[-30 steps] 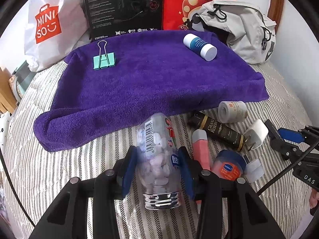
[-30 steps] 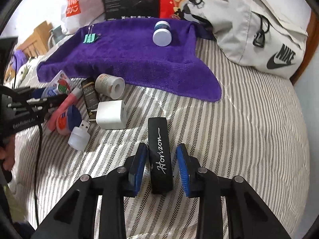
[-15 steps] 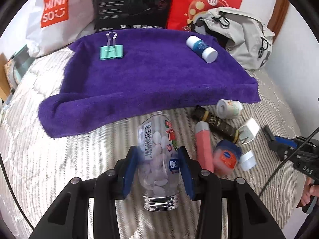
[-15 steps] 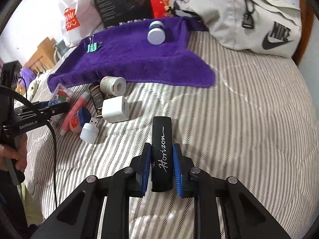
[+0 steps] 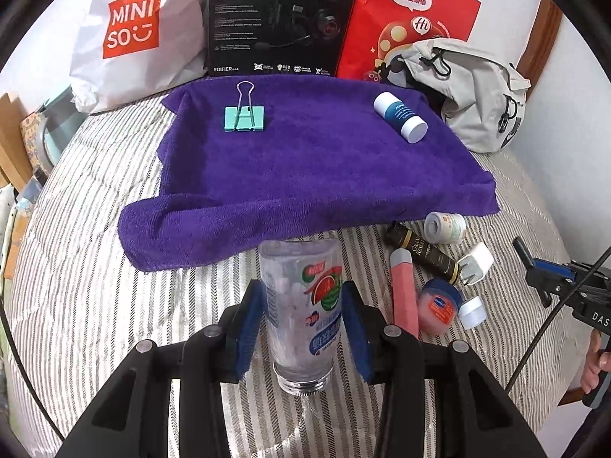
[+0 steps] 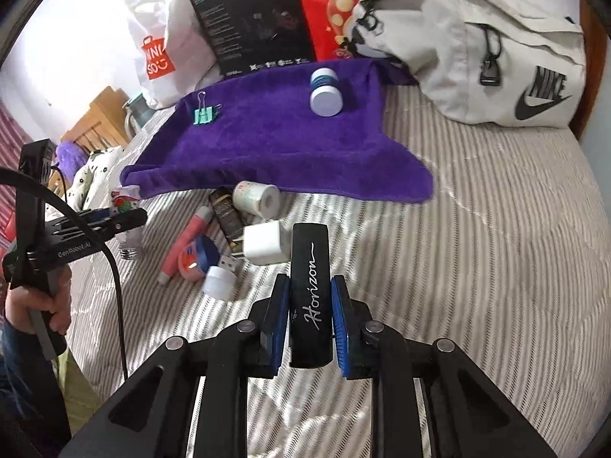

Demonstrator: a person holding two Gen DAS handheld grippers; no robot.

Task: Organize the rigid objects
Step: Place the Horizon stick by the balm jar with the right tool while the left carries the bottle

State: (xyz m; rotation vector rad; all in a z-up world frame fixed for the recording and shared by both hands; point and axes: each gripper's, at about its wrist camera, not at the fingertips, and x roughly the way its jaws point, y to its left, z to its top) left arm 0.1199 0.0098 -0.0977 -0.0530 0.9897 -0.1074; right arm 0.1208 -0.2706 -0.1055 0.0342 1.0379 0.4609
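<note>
Clear candy bottle (image 5: pixel 301 305) sits clamped in left claw (image 5: pixel 303 328); right claw (image 6: pixel 308 322) pinches black case (image 6: pixel 310 290).

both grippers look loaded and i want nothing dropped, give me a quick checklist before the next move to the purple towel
1. Left hand-held gripper shut on the clear tablet bottle: ok, both pads touch its sides.
2. Right hand-held gripper shut on the black Horizon case: ok, pads pressed on both sides.
3. Bottle closed: cannot tell, its threaded neck faces the camera and no cap shows.
4. Free space on the purple towel: ok, only the green binder clip and the blue and white bottle lie on it, far apart.
5. Towel flat: not ok, its near left edge is rolled up.
6. Cable clear of the loose items: cannot tell.
</note>
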